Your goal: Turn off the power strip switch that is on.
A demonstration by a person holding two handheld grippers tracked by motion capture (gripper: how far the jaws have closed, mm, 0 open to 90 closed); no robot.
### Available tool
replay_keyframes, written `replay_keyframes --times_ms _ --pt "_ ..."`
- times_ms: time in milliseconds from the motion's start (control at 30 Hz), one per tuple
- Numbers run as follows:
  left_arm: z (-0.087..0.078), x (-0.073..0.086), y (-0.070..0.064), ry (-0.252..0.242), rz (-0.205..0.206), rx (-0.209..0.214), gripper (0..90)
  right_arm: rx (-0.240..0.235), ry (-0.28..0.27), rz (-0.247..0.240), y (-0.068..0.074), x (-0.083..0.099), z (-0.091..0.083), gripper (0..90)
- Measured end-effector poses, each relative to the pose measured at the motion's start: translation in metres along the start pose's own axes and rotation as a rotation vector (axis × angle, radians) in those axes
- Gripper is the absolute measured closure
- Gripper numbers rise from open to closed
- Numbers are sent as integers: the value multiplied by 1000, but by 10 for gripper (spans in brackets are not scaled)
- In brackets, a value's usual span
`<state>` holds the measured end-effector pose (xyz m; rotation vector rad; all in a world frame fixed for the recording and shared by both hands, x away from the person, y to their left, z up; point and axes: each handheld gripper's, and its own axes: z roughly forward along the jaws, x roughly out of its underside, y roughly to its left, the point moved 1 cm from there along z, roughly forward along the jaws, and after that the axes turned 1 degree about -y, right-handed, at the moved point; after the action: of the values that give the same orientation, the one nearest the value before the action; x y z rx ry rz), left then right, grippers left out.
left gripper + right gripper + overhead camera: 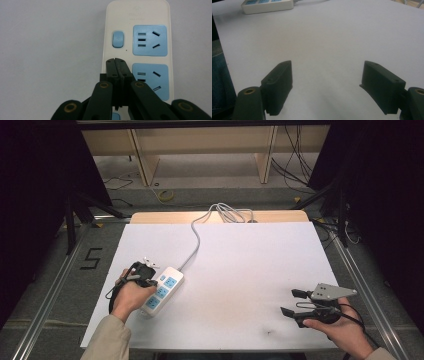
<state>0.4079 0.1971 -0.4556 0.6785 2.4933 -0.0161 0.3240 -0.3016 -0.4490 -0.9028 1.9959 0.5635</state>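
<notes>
A white power strip (162,290) with blue sockets lies on the left part of the white table sheet, its grey cord (195,237) running to the far edge. My left gripper (150,281) hovers over the strip's near-left side, shut, with nothing between its jaws. In the left gripper view the closed tips (116,61) sit just below the blue switch (118,39), beside the top socket (149,40) of the power strip (137,15). My right gripper (292,302) rests open at the near right, far from the power strip (268,5), with bare sheet between its fingers (278,82).
The white sheet (240,270) covers a wooden tabletop whose far edge (175,216) shows. Cables lie on the floor beyond the table. Metal rails (372,305) run along both sides. A number 5 is marked on the floor at the left (91,258).
</notes>
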Motion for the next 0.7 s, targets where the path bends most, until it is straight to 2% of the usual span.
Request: replay_keyframes --times_ms 700 --pt "0 0 0 2 7 0 900 2 -2 1 0 -1 0 253"
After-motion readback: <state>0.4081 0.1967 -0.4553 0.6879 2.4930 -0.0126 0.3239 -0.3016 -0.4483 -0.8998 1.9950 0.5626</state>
